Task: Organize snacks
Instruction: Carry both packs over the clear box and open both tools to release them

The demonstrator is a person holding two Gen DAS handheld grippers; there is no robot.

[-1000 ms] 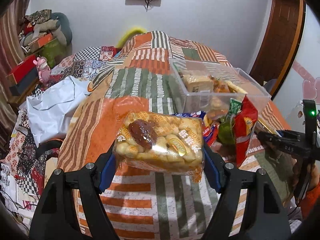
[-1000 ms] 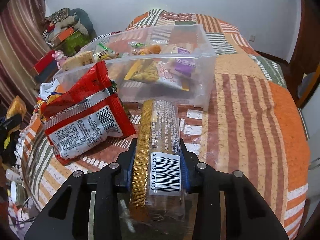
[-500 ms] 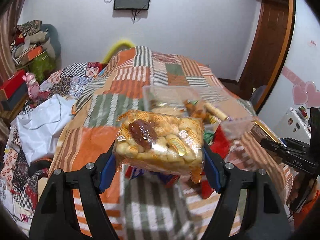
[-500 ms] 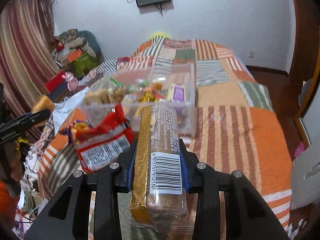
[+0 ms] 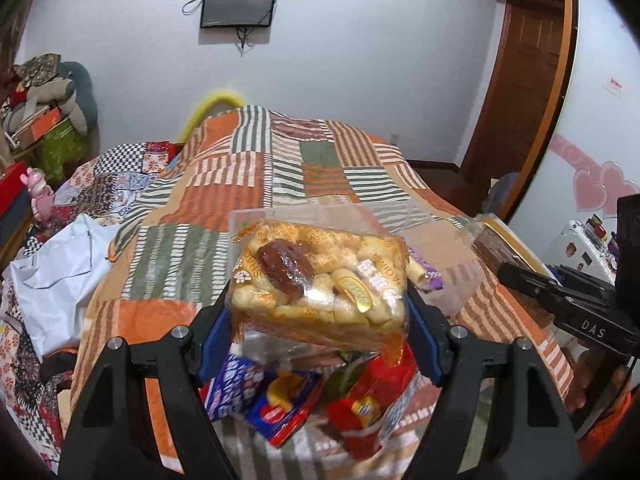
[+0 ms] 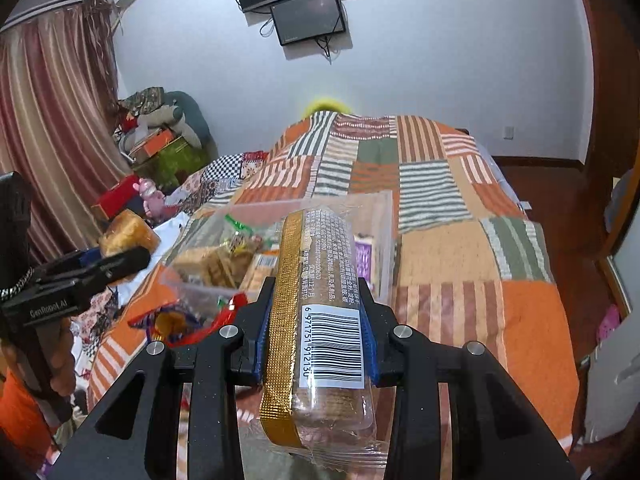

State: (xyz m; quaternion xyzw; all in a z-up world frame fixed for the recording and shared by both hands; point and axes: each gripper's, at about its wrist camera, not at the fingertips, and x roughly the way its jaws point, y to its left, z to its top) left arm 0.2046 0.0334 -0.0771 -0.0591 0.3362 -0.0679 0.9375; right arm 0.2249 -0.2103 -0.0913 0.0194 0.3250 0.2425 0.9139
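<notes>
A: What does the left wrist view show?
B: The left gripper pinches a puffy snack bag mid-frame. Below lie a blue packet and a red packet.
A: And the right wrist view?
B: The right gripper squeezes a long cracker pack. Only here you see inside the clear box, upper middle, on the striped bed.

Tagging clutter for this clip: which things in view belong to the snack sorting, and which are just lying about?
Job:
- clear-wrapped puffed cake block in left gripper
- long gold-edged biscuit pack in right gripper
- clear plastic bin
- red and blue snack bags

Lying about:
- white plastic bag
- pink toy figure
- wall screen
</notes>
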